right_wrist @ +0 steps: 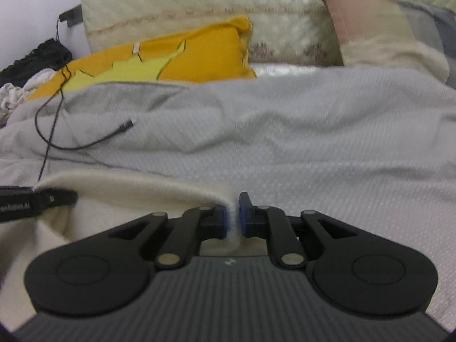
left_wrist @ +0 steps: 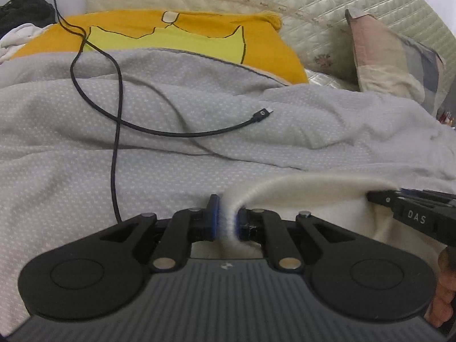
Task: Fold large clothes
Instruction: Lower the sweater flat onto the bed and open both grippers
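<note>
So your left gripper (left_wrist: pixel 227 216) and right gripper (right_wrist: pixel 233 218) each pinch the cream garment's (left_wrist: pixel 327 199) edge over the bed (left_wrist: pixel 199 165), with folding apparently barely begun.

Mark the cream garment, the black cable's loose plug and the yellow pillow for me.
cream garment (left_wrist: pixel 299 196): left wrist view, on the stretched fold between the grippers.
black cable's plug (left_wrist: pixel 260 114): left wrist view, on the free connector end lying on the grey bedcover.
yellow pillow (right_wrist: pixel 205 54): right wrist view, on its plain orange face.
</note>
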A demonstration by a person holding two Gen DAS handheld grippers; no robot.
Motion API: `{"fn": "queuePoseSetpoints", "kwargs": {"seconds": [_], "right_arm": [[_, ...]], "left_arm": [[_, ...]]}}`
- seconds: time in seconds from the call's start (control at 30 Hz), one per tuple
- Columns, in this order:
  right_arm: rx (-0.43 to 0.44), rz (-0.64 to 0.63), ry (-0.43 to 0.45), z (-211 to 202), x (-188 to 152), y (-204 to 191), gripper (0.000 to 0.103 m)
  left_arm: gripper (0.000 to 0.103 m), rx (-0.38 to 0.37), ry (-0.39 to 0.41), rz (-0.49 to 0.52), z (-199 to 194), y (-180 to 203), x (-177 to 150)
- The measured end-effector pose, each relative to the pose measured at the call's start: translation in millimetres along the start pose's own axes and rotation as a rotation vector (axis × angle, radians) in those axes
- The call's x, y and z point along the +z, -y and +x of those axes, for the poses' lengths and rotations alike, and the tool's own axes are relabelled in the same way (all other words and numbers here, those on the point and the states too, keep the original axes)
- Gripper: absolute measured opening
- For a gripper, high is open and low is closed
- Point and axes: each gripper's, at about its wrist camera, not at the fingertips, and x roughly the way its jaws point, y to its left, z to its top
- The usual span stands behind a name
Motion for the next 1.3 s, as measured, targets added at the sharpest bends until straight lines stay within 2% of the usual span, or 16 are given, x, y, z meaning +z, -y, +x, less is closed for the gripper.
{"fn": "queuePoseSetpoints", "kwargs": {"seconds": [0.03, 0.07, 0.13, 0.17, 0.2, 0.27, 0.3, 0.47, 0.67, 0.77, 1.0, 1.17, 1.3], "right_arm": [[0.003, 0.006, -0.005, -0.1, 1.6, 0.4, 0.013], [0.003, 0.014, -0.010, -0.7, 2.9, 1.2, 0.015], [0.008, 0.039, -0.018, -5.4, 4.5, 3.2, 0.023], [0.012, 0.053, -0.020, -10.8, 3.9, 4.1, 0.030], [0.021, 0.067, -0.023, -14.7, 3.6, 6.0, 0.039], [0.033, 0.090, -0.017, -27.8, 4.4, 9.5, 0.051], [0.040, 0.101, -0.010, -36.3, 4.4, 10.8, 0.053], [0.060, 0.119, 0.033, -94.4, 4.0, 13.3, 0.053], [0.063, 0.137, 0.083, -192.5, -11.7, 16.2, 0.053], [0.068, 0.160, 0.099, -246.4, -28.0, 13.3, 0.053], [0.080, 0.117, 0.157, -360.2, -81.9, 1.1, 0.053], [0.085, 0.126, 0.179, -415.5, -123.9, 3.9, 0.053], [0.066, 0.085, 0.192, -443.4, -160.9, 4.3, 0.053]], "left_arm": [[0.011, -0.001, -0.001, 0.009, -18.1, 4.5, 3.2], [0.017, -0.002, -0.002, 0.022, -16.3, 6.1, 3.7], [0.042, -0.015, 0.004, 0.039, -43.1, 12.2, 5.3], [0.059, -0.016, 0.006, 0.039, -52.9, 13.9, 5.4], [0.063, -0.018, 0.014, 0.033, -63.2, 14.6, 5.0], [0.064, -0.039, 0.021, 0.023, -82.5, 15.9, 4.3], [0.064, -0.049, 0.022, 0.023, -91.9, 16.5, 4.4], [0.064, -0.049, 0.063, 0.072, -151.6, 31.7, 0.5], [0.064, -0.084, 0.114, 0.073, -248.7, 54.8, -18.3], [0.064, -0.090, 0.132, 0.065, -299.1, 67.8, -39.3], [0.064, -0.099, 0.197, 0.079, -412.8, 88.3, -109.6], [0.064, -0.112, 0.237, 0.093, -472.9, 99.3, -170.4], [0.064, -0.145, 0.234, 0.083, -497.9, 107.9, -219.8]]}}
